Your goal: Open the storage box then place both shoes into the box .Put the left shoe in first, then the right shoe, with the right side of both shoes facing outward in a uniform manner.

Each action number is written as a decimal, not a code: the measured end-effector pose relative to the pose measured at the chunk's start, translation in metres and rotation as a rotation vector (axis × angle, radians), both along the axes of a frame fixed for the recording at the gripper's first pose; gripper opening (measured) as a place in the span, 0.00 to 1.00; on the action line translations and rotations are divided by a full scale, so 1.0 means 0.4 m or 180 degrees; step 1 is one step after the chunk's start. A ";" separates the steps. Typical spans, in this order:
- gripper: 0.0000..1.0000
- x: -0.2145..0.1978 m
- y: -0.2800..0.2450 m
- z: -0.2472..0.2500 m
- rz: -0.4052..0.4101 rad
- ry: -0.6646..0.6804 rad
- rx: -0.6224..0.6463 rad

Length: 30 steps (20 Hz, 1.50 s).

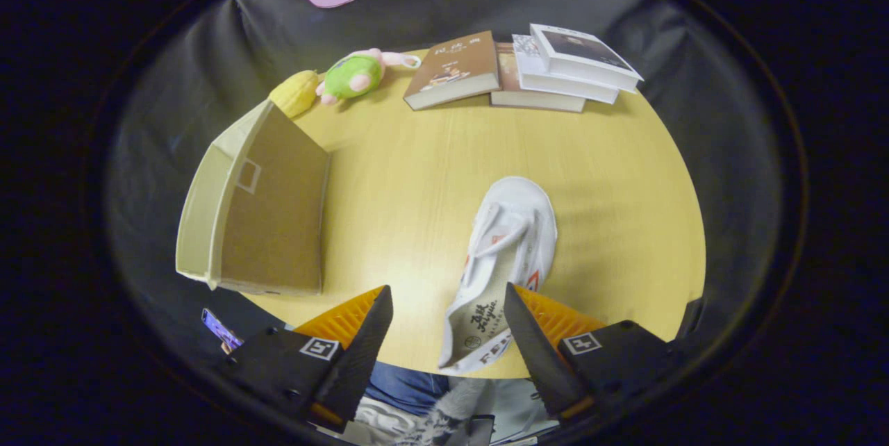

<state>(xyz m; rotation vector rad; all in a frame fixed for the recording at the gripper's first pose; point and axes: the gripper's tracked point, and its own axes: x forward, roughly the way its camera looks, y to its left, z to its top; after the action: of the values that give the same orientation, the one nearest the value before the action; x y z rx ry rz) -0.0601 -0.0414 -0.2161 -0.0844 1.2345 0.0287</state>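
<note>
One white canvas shoe [510,244] with red marks lies on the yellow table [410,175], toe pointing away from me and its opening facing up. Its heel end sits between my fingers, close against the right finger [528,324]. My gripper [448,303] is open, held above the table's near edge, with a wide gap to the left finger [368,328]. The storage box [267,213], cream outside and brown inside, stands open to the left of the fingers at the table's left edge. No shoe shows on its visible brown inner face.
Beyond the shoe, at the table's far edge, lie a brown book [455,71] and a stack of books [566,71]. A green and pink plush toy [354,76] and a yellow object [295,93] sit behind the box. A person's legs [410,390] show under the near edge.
</note>
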 end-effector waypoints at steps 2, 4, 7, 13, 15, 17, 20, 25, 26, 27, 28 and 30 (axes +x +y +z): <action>1.00 -0.010 -0.034 -0.014 -0.0056 0.0033 -0.0047; 1.00 -0.018 -0.059 -0.031 -0.0093 0.0075 -0.0067; 0.99 -0.018 -0.092 -0.049 -0.0119 0.0089 -0.0123; 0.90 -0.004 -0.147 -0.082 -0.0148 0.0143 -0.0290; 0.86 0.012 -0.155 -0.097 -0.0200 0.0147 -0.0307; 0.83 0.030 -0.172 -0.113 -0.0245 0.0156 -0.0377; 0.80 0.042 -0.174 -0.138 -0.0293 0.0212 -0.0374; 0.58 0.047 -0.174 -0.148 -0.0205 0.0266 -0.0520; 0.56 0.049 -0.179 -0.145 -0.0223 0.0256 -0.0557; 0.53 0.046 -0.179 -0.145 -0.0218 0.0276 -0.0548; 0.51 0.047 -0.180 -0.147 -0.0204 0.0274 -0.0542; 0.43 0.049 -0.185 -0.146 -0.0264 0.0245 -0.0574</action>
<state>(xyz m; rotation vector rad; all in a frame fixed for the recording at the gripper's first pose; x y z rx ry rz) -0.0406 -0.1156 -0.2745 -0.1902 1.3146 -0.1528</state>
